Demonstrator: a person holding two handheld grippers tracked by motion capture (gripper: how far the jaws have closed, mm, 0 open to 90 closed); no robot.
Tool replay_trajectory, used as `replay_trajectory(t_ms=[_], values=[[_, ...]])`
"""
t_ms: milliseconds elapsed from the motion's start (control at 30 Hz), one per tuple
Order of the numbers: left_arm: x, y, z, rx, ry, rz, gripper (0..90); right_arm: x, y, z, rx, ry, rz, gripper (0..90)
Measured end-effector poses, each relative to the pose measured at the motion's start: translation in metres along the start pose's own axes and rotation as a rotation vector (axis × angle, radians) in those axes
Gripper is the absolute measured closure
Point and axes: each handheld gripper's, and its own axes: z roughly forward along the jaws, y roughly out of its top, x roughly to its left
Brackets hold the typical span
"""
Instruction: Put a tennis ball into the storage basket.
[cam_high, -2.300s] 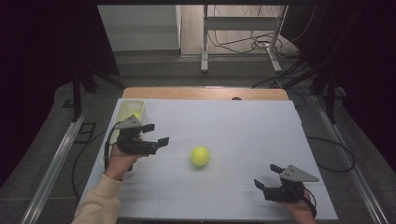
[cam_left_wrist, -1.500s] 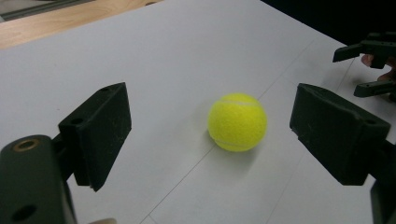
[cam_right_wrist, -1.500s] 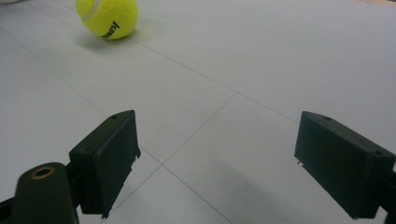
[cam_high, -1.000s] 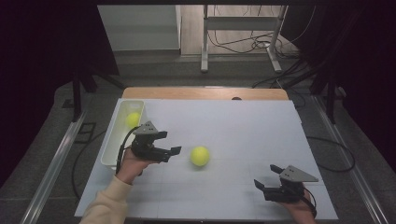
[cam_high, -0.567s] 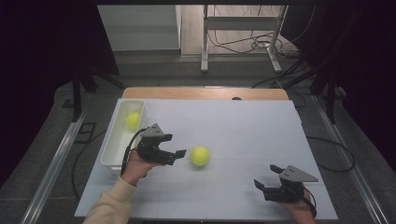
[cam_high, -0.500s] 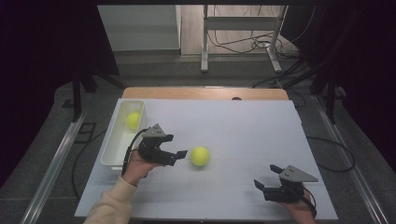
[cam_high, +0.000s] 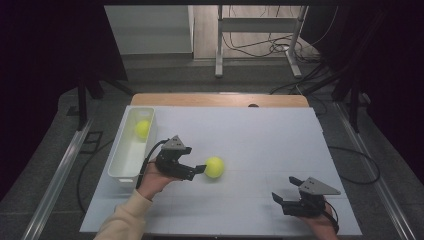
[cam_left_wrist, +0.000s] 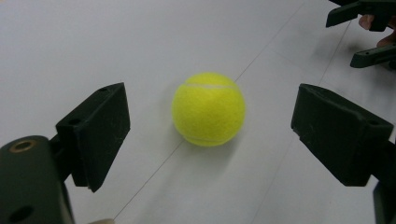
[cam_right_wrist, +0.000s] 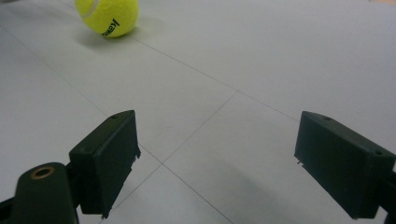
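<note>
A yellow tennis ball (cam_high: 214, 167) lies on the white table near its middle. My left gripper (cam_high: 196, 171) is just left of it, its tips close to the ball. In the left gripper view the ball (cam_left_wrist: 208, 108) sits a little ahead of the open left gripper (cam_left_wrist: 210, 123), whose jaws stand wide on either side without touching it. My right gripper (cam_high: 285, 190) rests low near the front right of the table, open with nothing in it. In the right gripper view the ball (cam_right_wrist: 107, 16) lies far off at the upper left of the open right gripper (cam_right_wrist: 215, 163).
A white bin (cam_high: 121, 161) stands along the table's left side with a second yellow ball (cam_high: 142, 129) in its far end. The table's wooden far edge (cam_high: 220, 100) borders a dark floor with cables. The right gripper (cam_left_wrist: 369, 28) appears far off in the left gripper view.
My left gripper has moved from beside the bin to the right and slightly down, up to the ball. The ball and the right gripper have stayed put.
</note>
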Motion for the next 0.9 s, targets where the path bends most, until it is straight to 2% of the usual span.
replay_trajectory(t_ms=[900], values=[[-0.009, 0.002, 0.031, 0.071, -0.01, 0.018, 9.5, 0.0, 0.0, 0.001, 0.003, 0.003, -0.002, 14.0]])
